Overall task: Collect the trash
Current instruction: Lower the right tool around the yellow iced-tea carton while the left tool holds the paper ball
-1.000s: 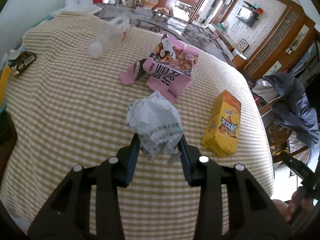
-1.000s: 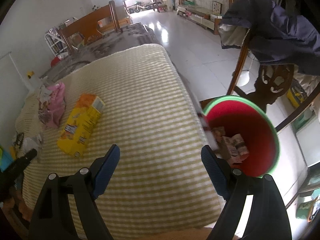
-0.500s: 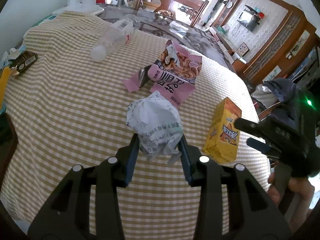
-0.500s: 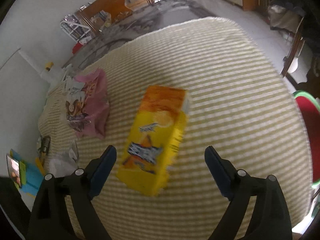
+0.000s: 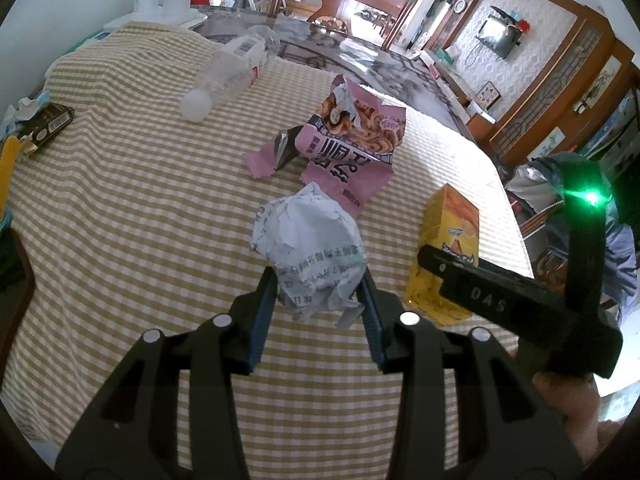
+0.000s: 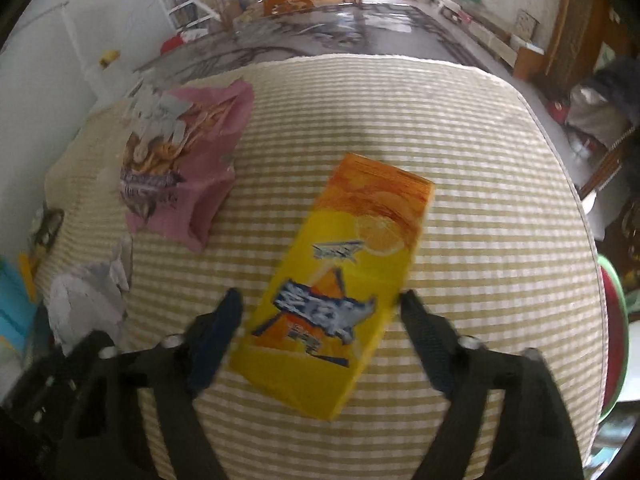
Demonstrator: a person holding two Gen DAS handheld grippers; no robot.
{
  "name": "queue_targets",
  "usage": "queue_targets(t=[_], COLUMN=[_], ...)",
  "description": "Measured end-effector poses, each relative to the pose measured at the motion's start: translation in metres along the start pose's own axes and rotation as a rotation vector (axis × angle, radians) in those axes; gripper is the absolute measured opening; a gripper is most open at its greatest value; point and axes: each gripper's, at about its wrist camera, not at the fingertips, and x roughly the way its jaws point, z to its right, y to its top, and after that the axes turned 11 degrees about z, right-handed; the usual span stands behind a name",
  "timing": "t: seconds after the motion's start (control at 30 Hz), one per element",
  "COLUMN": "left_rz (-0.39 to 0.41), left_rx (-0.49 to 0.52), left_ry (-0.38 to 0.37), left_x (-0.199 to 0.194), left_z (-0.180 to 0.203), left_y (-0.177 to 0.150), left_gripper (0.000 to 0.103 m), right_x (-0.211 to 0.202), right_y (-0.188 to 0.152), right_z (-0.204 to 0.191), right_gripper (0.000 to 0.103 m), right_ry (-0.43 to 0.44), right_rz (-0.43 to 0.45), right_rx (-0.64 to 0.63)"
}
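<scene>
While both hands are on trash: two pickups are under way on the checked tabletop [image 5: 120, 208].
Left gripper [image 5: 318, 300]: jaws pinch the crumpled paper ball [image 5: 308, 248] low on its near side; most of the ball bulges out beyond the pads.
Right gripper [image 6: 320, 316]: jaws straddle the near half of the yellow-orange box [image 6: 344, 276] and are closing; the right pad looks at or almost at the box edge, while a gap shows at the left pad, so no firm grip yet.
Box position: lying flat, skewed to the line of the jaws, well inside the tabletop edge.
Risk 1: judged, the skew could make the pads meet opposite corners, so the box twists or skids on the cloth instead of seating.
Risk 2: judged, thin card may buckle if squeezed across its broad face.
Risk 3: judged, the loose paper could slip free on lifting, since only its lower folds are caught.
Risk 4: the two grippers work close together; judged, a careless lift could knock one against the other.
Bin: red bucket with green rim [image 6: 614, 320], beyond the tabletop's right edge.
Other trash: pink snack bag [image 5: 352, 152], clear plastic bottle [image 5: 228, 76], dark wrapper [image 5: 48, 124] at far left.
Obstruction: nothing lies between box and bucket; a draped chair [image 6: 600, 112] stands farther off.
</scene>
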Motion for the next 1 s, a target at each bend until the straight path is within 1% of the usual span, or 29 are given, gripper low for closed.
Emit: queue_targets(t=[0.27,0.37,0.47,0.5,0.7,1.0], left_rz=[-0.007,-0.009,-0.01,-0.009,-0.01,-0.016], left_rx=[0.0,-0.002,-0.001,-0.001,-0.003,0.002], left_ry=[0.007,0.009,0.007,0.007,0.006,0.004], left_x=[0.002,0.003,0.003,0.003,0.003,0.003], left_z=[0.0,0.0,0.0,0.0,-0.001,0.0], left_y=[-0.001,-0.001,-0.001,-0.001,-0.001,-0.001], left_gripper=[0.038,0.039,0.039,0.039,0.039,0.039], right_x=[-0.005,-0.004,-0.003,-0.003,0.0,0.008], right_y=[-0.01,-0.009,-0.005,-0.003,-0.002,-0.004], right_z=[-0.009,-0.006,-0.006,-0.006,-0.013,-0.007], right_gripper=[0.072,0.074,0.082,0.082,0.082,0.082], right_ry=[0.017,0.009,0.009,0.007,-0.002,0.001], right_rz=[0.011,0.001,0.005,0.009,0.015,-0.007], right_rx=[-0.079,-0.057,-0.016,-0.011,-0.025,0.003])
